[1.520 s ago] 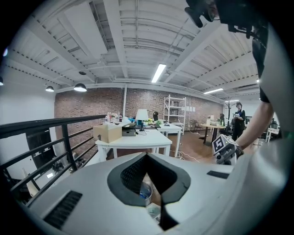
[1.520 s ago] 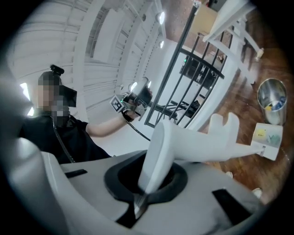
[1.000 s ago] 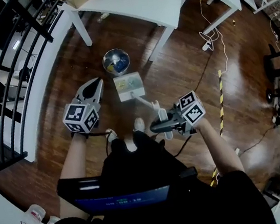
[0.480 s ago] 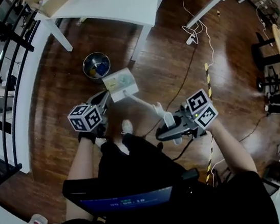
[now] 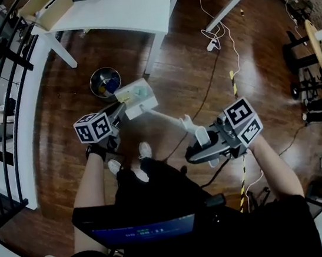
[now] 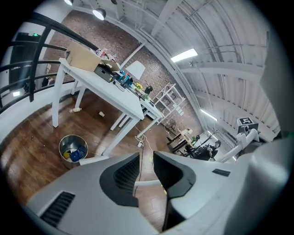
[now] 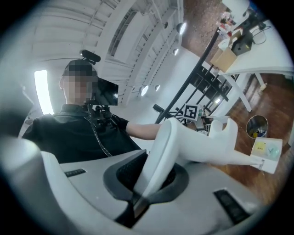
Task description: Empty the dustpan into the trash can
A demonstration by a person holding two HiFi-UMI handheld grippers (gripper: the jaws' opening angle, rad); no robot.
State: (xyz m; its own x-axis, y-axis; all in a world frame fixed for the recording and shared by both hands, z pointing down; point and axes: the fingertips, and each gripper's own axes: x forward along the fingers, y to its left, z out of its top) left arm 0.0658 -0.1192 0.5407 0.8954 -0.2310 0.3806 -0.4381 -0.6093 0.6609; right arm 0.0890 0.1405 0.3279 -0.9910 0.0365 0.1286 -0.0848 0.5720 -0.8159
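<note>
The left gripper [image 5: 117,112] has swung down and in over the last second. Its tips now sit at the near edge of the white dustpan [image 5: 138,98], and its jaws have just been opening. They stand apart, with a thin white strip, probably the pan's rim, crossing the gap; the pads do not look pressed on it. The right gripper [image 5: 198,151] has risen while staying clamped on the grip at the end of the dustpan's long handle [image 5: 169,119], so the pan hangs out ahead of it, between the two grippers. Yellow and bluish scraps still lie in the pan. The metal trash can [image 5: 105,82] stands just beyond the left gripper's tips, beside the pan and not under it. The next step looks like a second hold on the pan for tipping; nothing has been emptied yet.
</note>
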